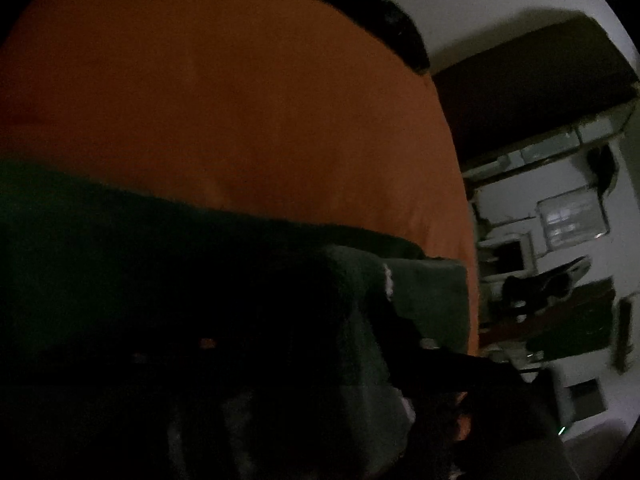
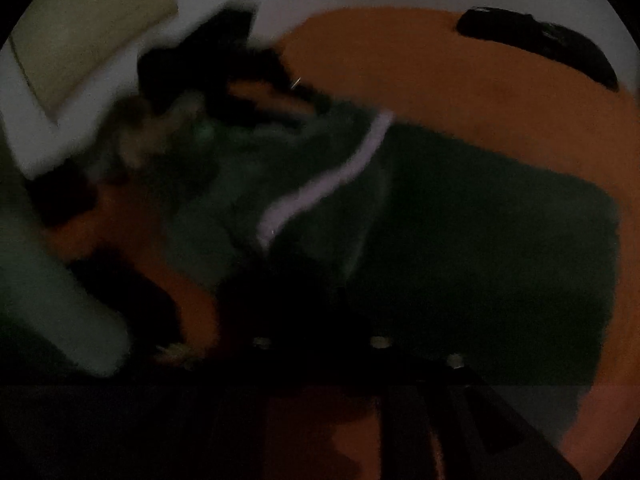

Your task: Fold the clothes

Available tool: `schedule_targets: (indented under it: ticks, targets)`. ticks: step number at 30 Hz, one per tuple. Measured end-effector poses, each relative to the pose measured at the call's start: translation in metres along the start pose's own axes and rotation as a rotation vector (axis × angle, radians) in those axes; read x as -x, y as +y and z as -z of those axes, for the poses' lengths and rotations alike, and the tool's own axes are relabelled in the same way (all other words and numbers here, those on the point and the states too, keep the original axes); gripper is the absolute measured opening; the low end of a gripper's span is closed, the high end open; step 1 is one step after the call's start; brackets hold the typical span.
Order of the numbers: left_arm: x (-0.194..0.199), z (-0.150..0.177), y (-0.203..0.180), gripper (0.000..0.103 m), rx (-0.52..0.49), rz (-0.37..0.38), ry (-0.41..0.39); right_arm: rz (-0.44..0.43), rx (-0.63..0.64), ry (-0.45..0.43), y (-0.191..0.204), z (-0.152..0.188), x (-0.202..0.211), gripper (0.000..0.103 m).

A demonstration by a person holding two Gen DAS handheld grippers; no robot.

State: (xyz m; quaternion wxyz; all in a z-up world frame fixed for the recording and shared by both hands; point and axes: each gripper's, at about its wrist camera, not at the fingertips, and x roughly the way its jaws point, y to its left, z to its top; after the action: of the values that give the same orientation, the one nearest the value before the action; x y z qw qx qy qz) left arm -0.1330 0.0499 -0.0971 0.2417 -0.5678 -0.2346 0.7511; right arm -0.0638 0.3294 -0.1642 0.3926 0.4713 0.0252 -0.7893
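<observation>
Both views are very dark, so whether the left gripper and the right gripper stand open or closed cannot be told, nor what they touch. Beyond them a dark green garment with a pale stripe lies spread on an orange bedsheet

Garment spread flat on bed, toward its near edge. Second cloth item at bed's far edge, well apart. Shelving beyond bed's right side in left view.
</observation>
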Motion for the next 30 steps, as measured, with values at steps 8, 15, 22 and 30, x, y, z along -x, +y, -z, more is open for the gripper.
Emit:
schedule_targets:
  ticks: [8,15,22,30]
  targets:
    - [-0.012,0.039,-0.035,0.063,-0.142,-0.017,0.001,0.186,-0.355,-0.209,-0.097,-0.015,0.053,0.049]
    - [-0.042,0.07,0.011,0.063,-0.152,-0.072,0.132,0.377,-0.431,-0.091,-0.152,0.007,0.0,0.031]
    - [-0.003,0.063,-0.016,0.063,-0.308,-0.018,0.091,0.283,-0.405,-0.157,-0.104,0.003,0.023,0.031]
    - [0.002,0.069,0.049,0.064,-0.219,-0.093,0.156,0.334,-0.367,-0.08,-0.09,0.017,-0.013,0.027]
